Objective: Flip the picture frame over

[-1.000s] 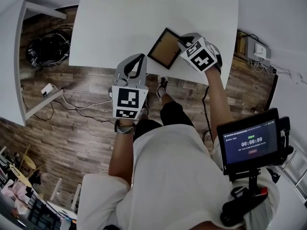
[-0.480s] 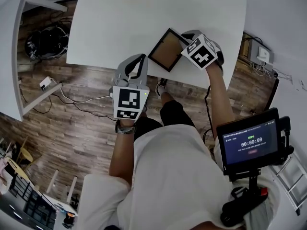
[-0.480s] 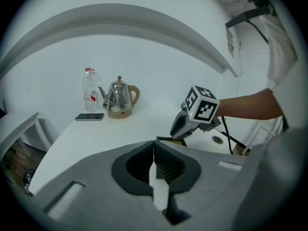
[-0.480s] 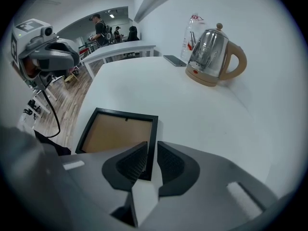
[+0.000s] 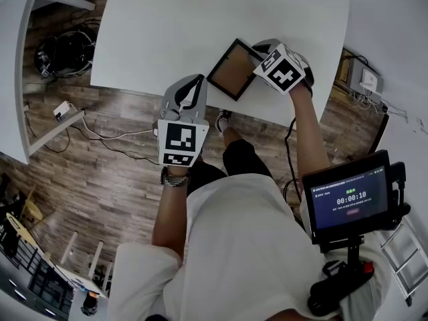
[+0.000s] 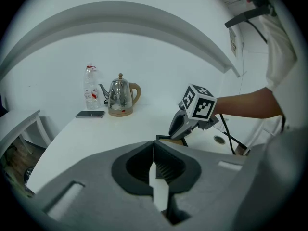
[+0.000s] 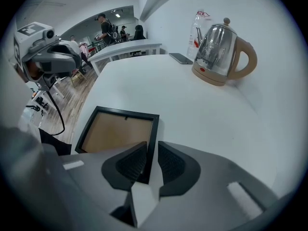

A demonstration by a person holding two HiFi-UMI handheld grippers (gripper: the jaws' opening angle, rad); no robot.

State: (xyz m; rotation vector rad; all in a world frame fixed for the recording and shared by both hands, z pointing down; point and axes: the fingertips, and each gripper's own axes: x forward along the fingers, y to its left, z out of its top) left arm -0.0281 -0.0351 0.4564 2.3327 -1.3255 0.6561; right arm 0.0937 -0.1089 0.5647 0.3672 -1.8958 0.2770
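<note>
white tabletop (image 5: 167,25) fills the upper part of the head view. the picture frame (image 7: 115,131) lies flat on it close to the near edge, turned at an angle, black border and brown backing board facing up.

right tongs (image 7: 151,150) point steeply down over the frame's right side. they're narrow and straddle the black right rail. a thin white sliver seems to show between the rail and the outer pad, so we read it as not clamped yet, though the angle is poor.

left tongs (image 6: 154,150) are fully closed with nothing between them. they sit off the tabletop's near edge, above the wood floor, left of the frame and apart from it.

at the far side of the tabletop: steel kettle (image 7: 221,52), clear bottle (image 7: 199,25) just behind it, dark phone (image 7: 180,57) lying flat beside both.
</note>
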